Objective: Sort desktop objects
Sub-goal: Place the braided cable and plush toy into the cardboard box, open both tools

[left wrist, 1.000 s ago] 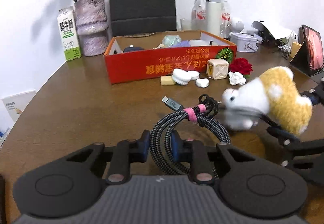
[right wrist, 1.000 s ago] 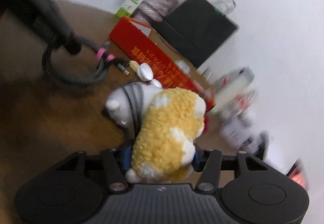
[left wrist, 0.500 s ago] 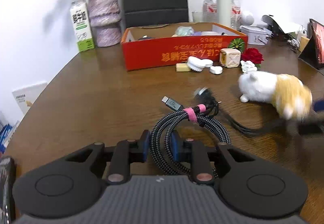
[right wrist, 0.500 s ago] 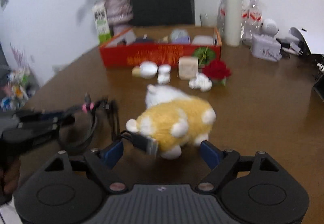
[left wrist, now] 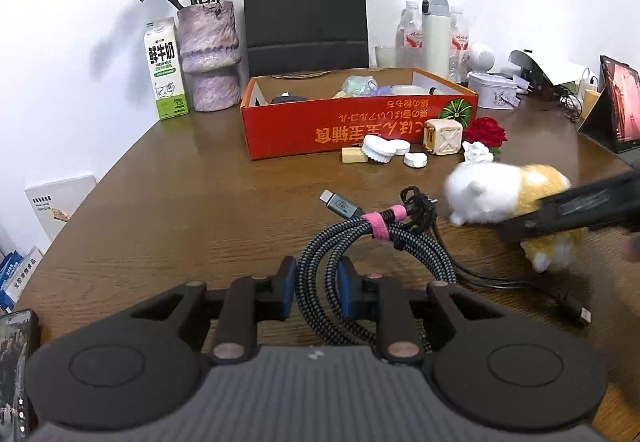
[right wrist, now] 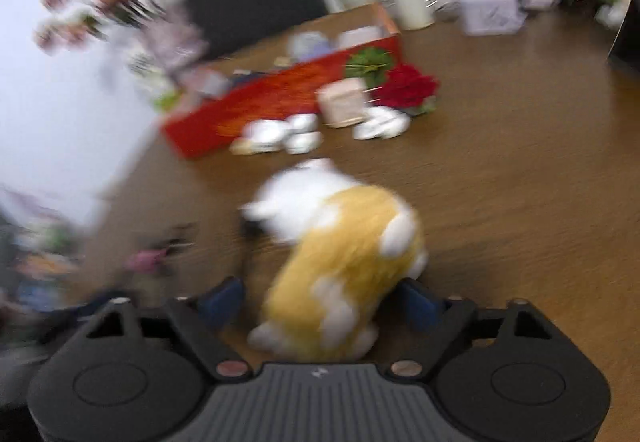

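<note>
My left gripper (left wrist: 316,292) is shut on a coiled braided cable (left wrist: 372,238) bound with a pink strap, held over the brown table (left wrist: 180,210). A white and yellow plush toy (left wrist: 508,194) lies at the right; in the blurred right wrist view it (right wrist: 340,262) sits between the wide-open fingers (right wrist: 222,300) of my right gripper (right wrist: 320,300), which do not press on it. The red cardboard box (left wrist: 356,126) with several items inside stands at the back.
Small white pieces (left wrist: 384,150), a beige cube (left wrist: 442,136), a red rose (left wrist: 486,132) and a thin black cable (left wrist: 520,284) lie on the table. A vase (left wrist: 208,54), milk carton (left wrist: 166,70), black bag (left wrist: 306,10), bottles (left wrist: 434,34) and a tablet (left wrist: 616,106) stand behind.
My right gripper has opened and let go of the plush toy, which now rests on the table between its fingers. My left gripper keeps hold of the cable and has barely moved.
</note>
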